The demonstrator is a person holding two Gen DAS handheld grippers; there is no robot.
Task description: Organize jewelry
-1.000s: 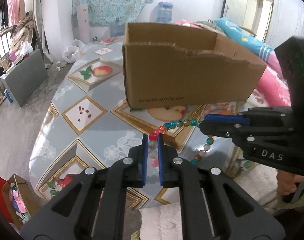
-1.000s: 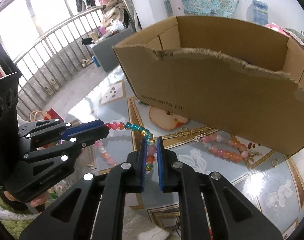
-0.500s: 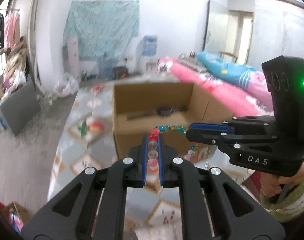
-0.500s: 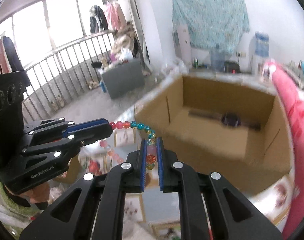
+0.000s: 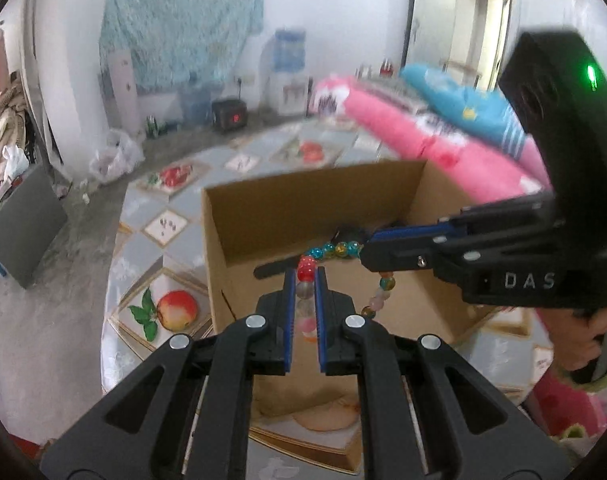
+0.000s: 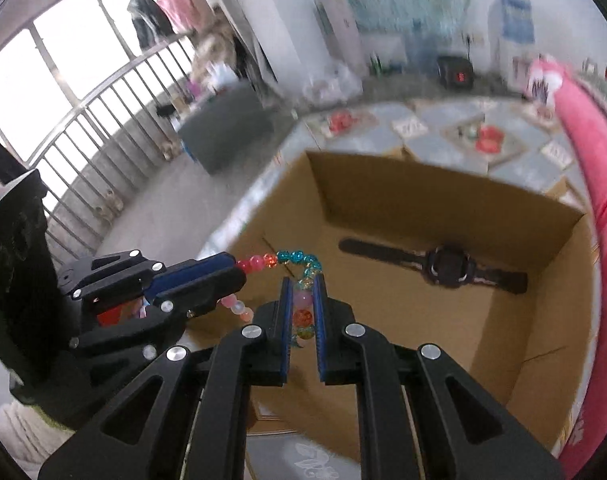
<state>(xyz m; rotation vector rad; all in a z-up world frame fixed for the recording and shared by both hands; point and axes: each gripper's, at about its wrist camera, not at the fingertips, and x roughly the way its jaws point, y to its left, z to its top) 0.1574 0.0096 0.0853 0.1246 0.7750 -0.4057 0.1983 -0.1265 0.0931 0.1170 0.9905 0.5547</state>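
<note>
A string of coloured beads (image 5: 335, 249) hangs between both grippers above the open cardboard box (image 5: 303, 200). My left gripper (image 5: 304, 280) is shut on one end, with red and pale beads pinched between its blue pads. My right gripper (image 6: 302, 292) is shut on the other end of the bead string (image 6: 295, 258), holding pink and orange beads. Each gripper shows in the other's view: the right gripper (image 5: 373, 254) from the right, the left gripper (image 6: 233, 266) from the left. A black wristwatch (image 6: 443, 268) lies on the floor of the box (image 6: 423, 208).
The box stands on a table with a fruit-patterned cloth (image 5: 159, 304). A pink bedcover (image 5: 423, 140) lies to the right. A grey panel (image 5: 23, 224) leans on the floor at left, and a window railing (image 6: 83, 128) runs along the left side.
Both grippers have risen with the bead string and moved from in front of the box's near wall to over its opening. The watch inside has come into sight.
</note>
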